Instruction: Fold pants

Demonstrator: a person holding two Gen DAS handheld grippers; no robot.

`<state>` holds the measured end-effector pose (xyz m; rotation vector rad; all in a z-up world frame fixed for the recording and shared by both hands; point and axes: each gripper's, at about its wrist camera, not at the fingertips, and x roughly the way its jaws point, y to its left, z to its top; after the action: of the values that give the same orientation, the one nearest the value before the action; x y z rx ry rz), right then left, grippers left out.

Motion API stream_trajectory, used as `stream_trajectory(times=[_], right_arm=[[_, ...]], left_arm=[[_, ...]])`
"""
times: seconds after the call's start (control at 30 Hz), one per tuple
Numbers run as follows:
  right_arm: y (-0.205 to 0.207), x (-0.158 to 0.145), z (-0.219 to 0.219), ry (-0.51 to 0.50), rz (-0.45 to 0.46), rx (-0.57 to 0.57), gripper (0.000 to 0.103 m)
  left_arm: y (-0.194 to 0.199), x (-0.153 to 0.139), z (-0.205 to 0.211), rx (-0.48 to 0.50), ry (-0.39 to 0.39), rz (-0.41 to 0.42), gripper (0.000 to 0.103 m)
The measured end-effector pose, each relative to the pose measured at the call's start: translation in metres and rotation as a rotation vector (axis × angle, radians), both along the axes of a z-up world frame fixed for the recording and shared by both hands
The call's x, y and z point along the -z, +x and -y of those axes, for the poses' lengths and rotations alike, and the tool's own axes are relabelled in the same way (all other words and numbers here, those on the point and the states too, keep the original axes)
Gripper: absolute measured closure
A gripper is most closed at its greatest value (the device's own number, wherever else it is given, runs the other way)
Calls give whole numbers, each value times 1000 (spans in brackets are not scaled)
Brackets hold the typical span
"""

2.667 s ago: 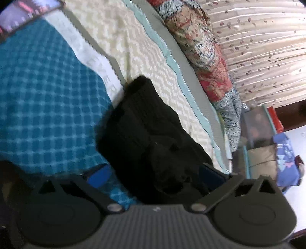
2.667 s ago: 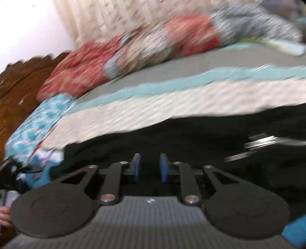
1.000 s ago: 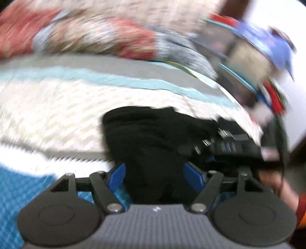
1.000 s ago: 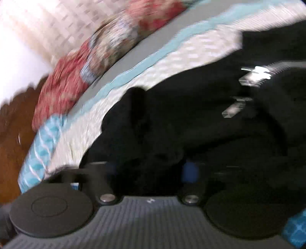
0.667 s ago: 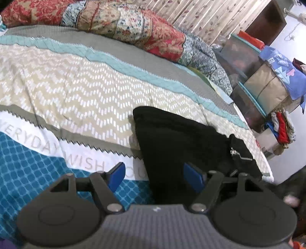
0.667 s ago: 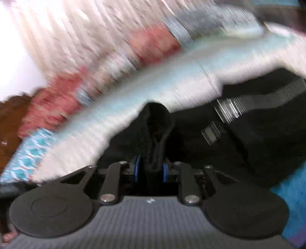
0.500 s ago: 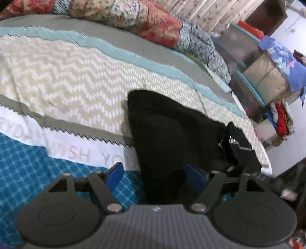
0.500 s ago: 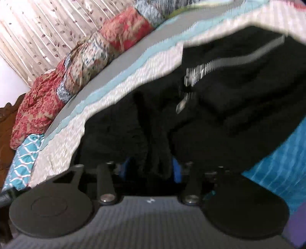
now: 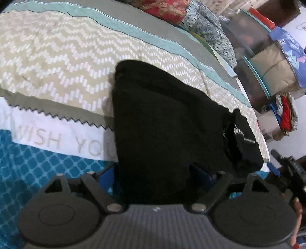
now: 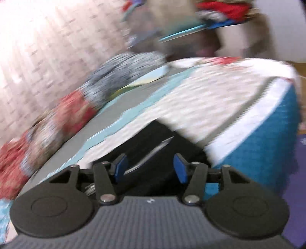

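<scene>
Released from both tools, the black pants (image 9: pixel 164 122) now lie as a compact folded block on the bed, where less than a second earlier a bunch of the dark cloth stood pinched between the right gripper's blue pads. The bundle rests across the bedspread (image 9: pixel 57 63), its far end on the cream zigzag band and its near end over the white lettered strip and the blue lattice print, with the waistband and its metal zipper (image 9: pixel 238 132) turned up at the right edge, close to the side of the mattress.

The left gripper (image 9: pixel 155 177) hangs low over the near end of the bundle; its jaws have just been opening and stand wide, the cloth lying between the pads without either one visibly pressing it. The right gripper (image 10: pixel 149 168) has swung away toward the bed's corner in a blurred view; its jaws have also been opening, and only the bedding and a strip of the black fabric with a silvery streak show beyond them, nothing clamped. At the right margin of the left view that tool's dark frame and part of a hand (image 9: pixel 297 210) are in sight.

Beyond the bed sit patterned pillows (image 9: pixel 193 17) and stacked storage boxes (image 9: pixel 267 55) with loose clothes. Judged from the lie of the cloth, the fold looks largely complete, perhaps needing only a final smoothing.
</scene>
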<state>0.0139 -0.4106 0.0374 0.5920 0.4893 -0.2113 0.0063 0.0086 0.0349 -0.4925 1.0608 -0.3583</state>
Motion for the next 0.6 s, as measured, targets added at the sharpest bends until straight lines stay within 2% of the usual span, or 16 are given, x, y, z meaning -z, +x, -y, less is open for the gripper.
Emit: stream_trajectory(times=[0.07, 0.2, 0.33, 0.4, 0.43, 0.5, 0.6], right_arm=[[12, 11, 12, -11, -39, 30, 42], [28, 31, 33, 22, -89, 16, 42], [41, 42, 39, 76, -107, -32, 39], [45, 43, 34, 66, -117, -47, 73], [41, 35, 26, 57, -107, -71, 86], [24, 11, 7, 18, -45, -111, 87], [17, -18, -40, -110, 37, -242, 87]], left_arm=[[-4, -6, -11, -40, -2, 11, 18], [-11, -21, -35, -114, -27, 23, 17], [-8, -39, -44, -129, -23, 44, 17], [-2, -50, -38, -109, -18, 59, 17], [2, -57, -33, -91, -14, 72, 17], [11, -71, -17, -42, -10, 103, 16], [30, -89, 20, 50, -8, 146, 11]])
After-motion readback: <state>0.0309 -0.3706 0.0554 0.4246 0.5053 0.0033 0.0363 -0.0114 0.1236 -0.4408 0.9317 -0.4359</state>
